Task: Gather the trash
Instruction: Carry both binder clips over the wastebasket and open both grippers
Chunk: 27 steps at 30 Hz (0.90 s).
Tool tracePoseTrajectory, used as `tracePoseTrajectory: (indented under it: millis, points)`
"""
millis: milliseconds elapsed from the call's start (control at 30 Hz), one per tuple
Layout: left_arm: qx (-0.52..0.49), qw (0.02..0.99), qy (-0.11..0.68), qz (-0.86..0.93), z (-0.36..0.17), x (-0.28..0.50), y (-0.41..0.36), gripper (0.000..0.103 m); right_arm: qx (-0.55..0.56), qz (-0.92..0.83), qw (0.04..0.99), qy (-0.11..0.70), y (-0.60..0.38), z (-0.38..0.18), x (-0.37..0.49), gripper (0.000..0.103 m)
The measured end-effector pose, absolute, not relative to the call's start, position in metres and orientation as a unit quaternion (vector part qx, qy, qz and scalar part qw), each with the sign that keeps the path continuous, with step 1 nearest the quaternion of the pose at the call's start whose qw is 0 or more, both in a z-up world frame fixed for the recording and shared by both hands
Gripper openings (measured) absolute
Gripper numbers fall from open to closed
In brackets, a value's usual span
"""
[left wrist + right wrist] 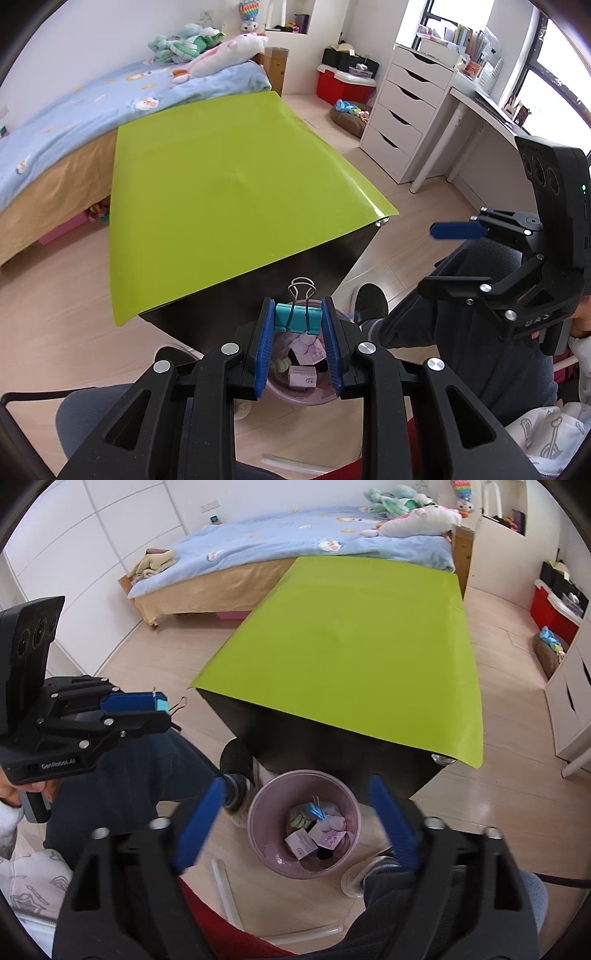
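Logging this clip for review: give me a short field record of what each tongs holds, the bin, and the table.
left tongs: shut on teal binder clip, held above the bin
right tongs: open, holding nothing
trash bin: lilac, on the floor by the table, paper scraps inside
table: green top, nothing on it
step: clip not yet dropped

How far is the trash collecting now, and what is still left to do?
Mostly done, it seems. The pink bin on the floor already holds scraps of paper and small items, and the green tabletop shows nothing on it. In hand: the left claw grips a teal binder clip above the bin. Left: to release it. The right claw is open and holds nothing.
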State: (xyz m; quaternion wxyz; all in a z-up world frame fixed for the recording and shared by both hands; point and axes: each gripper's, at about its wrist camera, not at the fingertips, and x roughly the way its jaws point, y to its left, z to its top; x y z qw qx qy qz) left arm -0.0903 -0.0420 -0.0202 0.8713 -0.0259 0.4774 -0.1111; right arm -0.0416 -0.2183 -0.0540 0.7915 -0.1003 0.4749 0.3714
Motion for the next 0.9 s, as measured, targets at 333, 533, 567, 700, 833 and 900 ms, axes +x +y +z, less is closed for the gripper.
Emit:
tracePoseTrajectory:
  millis: [333, 533, 567, 700, 833, 900]
  points:
    - [-0.024, 0.866, 0.482, -0.133, -0.022, -0.09, -0.053, 0.025, -0.076, 0.331, 0.804, 0.488, -0.231, -0.049, -0.035, 0.098]
    - [-0.026, 0.863, 0.483, -0.146, -0.021, -0.087, -0.06, 0.028, -0.064, 0.323, 0.811, 0.484, -0.239, -0.044, -0.034, 0.098]
    - [-0.028, 0.862, 0.485, -0.148, -0.022, -0.086, -0.06, 0.035, -0.062, 0.322, 0.811, 0.484, -0.24, -0.044, -0.034, 0.098]
    - [-0.039, 0.863, 0.483, -0.145, -0.023, -0.083, -0.059, 0.07, -0.056, 0.321, 0.813, 0.483, -0.243, -0.043, -0.033, 0.098]
    - [-0.049, 0.866, 0.48, -0.129, -0.025, -0.082, -0.053, 0.087, -0.053, 0.319, 0.815, 0.481, -0.244, -0.041, -0.033, 0.099]
    - [-0.05, 0.869, 0.479, -0.117, -0.025, -0.082, -0.05, 0.095, -0.053, 0.319, 0.815, 0.481, -0.244, -0.042, -0.034, 0.1]
